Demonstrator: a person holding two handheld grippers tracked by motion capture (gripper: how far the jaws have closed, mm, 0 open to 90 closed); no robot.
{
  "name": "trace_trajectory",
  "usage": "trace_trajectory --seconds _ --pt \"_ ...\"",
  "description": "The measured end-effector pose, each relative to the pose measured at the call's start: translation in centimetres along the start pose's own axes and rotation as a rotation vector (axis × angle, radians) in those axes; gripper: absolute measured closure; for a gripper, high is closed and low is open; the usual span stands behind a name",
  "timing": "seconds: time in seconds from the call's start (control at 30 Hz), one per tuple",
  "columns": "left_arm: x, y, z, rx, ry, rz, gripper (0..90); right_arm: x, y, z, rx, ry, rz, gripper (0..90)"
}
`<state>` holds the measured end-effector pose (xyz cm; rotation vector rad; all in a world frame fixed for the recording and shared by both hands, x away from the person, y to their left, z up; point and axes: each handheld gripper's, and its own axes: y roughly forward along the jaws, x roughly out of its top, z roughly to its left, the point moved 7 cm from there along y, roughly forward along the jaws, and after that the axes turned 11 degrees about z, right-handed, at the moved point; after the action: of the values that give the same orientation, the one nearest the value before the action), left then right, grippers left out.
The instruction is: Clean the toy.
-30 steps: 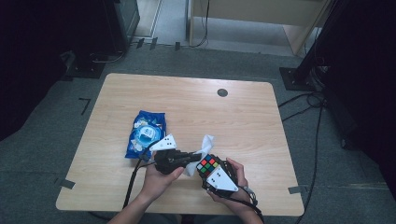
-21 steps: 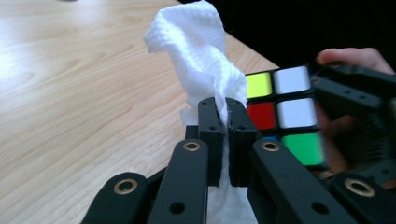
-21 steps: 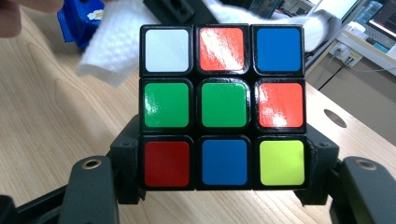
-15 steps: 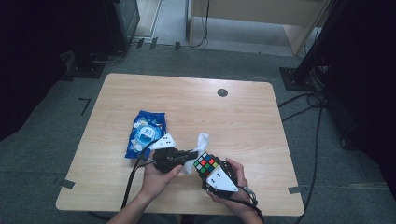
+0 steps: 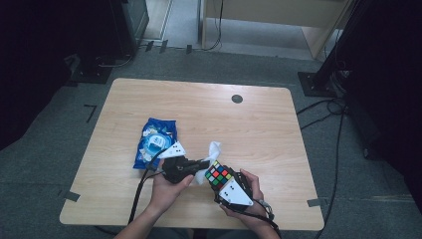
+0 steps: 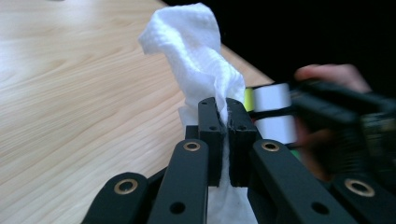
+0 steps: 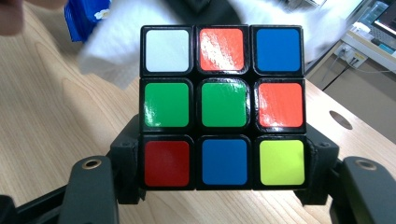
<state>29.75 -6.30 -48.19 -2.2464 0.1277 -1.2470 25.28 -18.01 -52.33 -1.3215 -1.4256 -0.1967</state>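
High view: one cube, one tissue

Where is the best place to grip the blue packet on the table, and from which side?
The blue packet lies flat on the table, long axis running away from the person. Probably come from above and pinch across its narrow width near the free far end.
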Motion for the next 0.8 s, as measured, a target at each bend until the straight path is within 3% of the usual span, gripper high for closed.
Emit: trace_trajectory --seconds 0.07,0.17,0.23,0.3,0.4,0.5,0.57,0.7,0.8 --pt "0.4 -0.1 -1.1 -0.035 0.023 -0.014 87.9 0.0 0.1 0.0 0.002 -0.002 -0.001 34.9" --pt "0.6 -0.1 -1.7 -0.023 0.043 -0.018 87.7 -0.1 0.1 -0.1 -0.001 0.000 0.000 34.9" --pt "0.3 0.0 -0.8 0.008 0.020 -0.008 87.7 -0.1 0.1 -0.1 -0.004 0.001 0.000 34.9" --pt "-0.1 0.2 0.3 0.014 -0.031 -0.008 87.9 0.0 0.0 0.0 -0.004 0.001 -0.001 34.9" --pt "-0.8 0.5 1.7 0.060 -0.053 0.019 87.9 0.0 -0.1 0.1 -0.005 -0.005 0.000 34.9" --pt "-1.0 0.6 2.3 0.067 -0.088 0.027 87.8 0.0 0.0 0.1 -0.003 -0.004 -0.001 34.9" --pt "-0.8 0.5 1.9 0.051 -0.085 0.019 87.3 0.1 0.0 0.1 0.000 -0.002 -0.003 34.9" --pt "0.3 0.0 -0.7 -0.014 -0.021 -0.011 85.8 0.0 0.2 0.3 0.004 -0.007 0.005 34.9" --pt "0.5 0.0 -1.3 -0.003 0.006 -0.011 85.4 -0.1 0.3 0.2 0.002 -0.009 0.004 34.9"
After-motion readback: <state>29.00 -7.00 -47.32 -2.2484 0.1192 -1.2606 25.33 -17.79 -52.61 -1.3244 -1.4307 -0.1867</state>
